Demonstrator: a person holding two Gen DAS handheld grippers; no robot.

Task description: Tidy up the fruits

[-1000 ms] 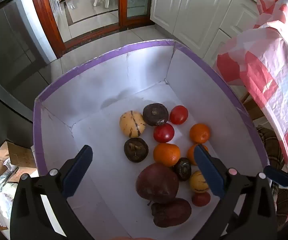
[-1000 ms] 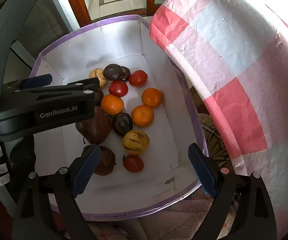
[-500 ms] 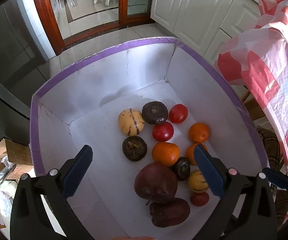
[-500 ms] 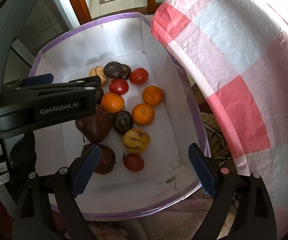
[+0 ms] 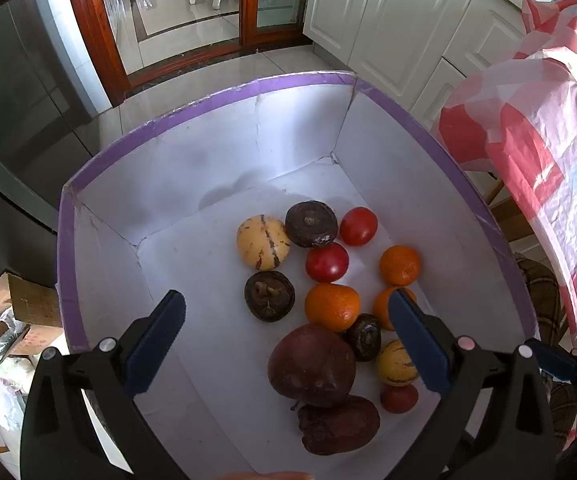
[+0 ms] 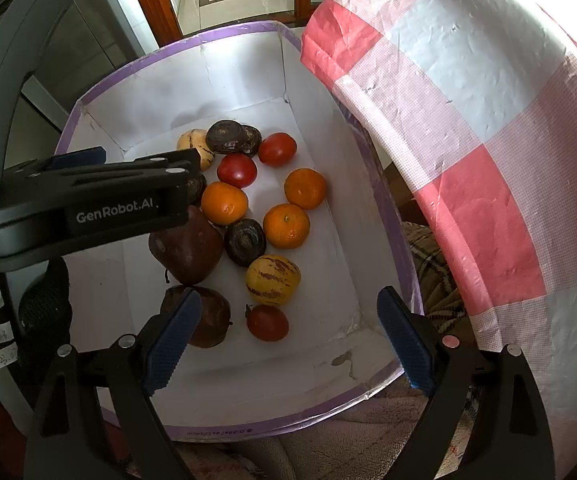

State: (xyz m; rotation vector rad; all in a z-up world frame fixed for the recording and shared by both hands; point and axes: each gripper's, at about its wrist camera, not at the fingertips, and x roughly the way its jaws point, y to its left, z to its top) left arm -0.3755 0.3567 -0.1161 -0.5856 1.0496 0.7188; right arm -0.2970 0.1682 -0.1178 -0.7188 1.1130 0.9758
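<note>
Fruits [image 5: 330, 306] fill the white box [image 5: 208, 160]; both tools, left [image 5: 286, 338] and right [image 6: 288, 336], spread empty.

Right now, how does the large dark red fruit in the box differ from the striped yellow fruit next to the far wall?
The large dark red fruit is clearly bigger than the striped yellow fruit. Its skin is plain maroon, while the yellow one is pale with dark stripes. The red one lies near the grippers, the yellow one further back. Both rest on the white floor of the box, each touching a neighbour.

Purple-edged white box [image 5: 372, 80], pink-checked cloth [image 6: 468, 128]
</note>
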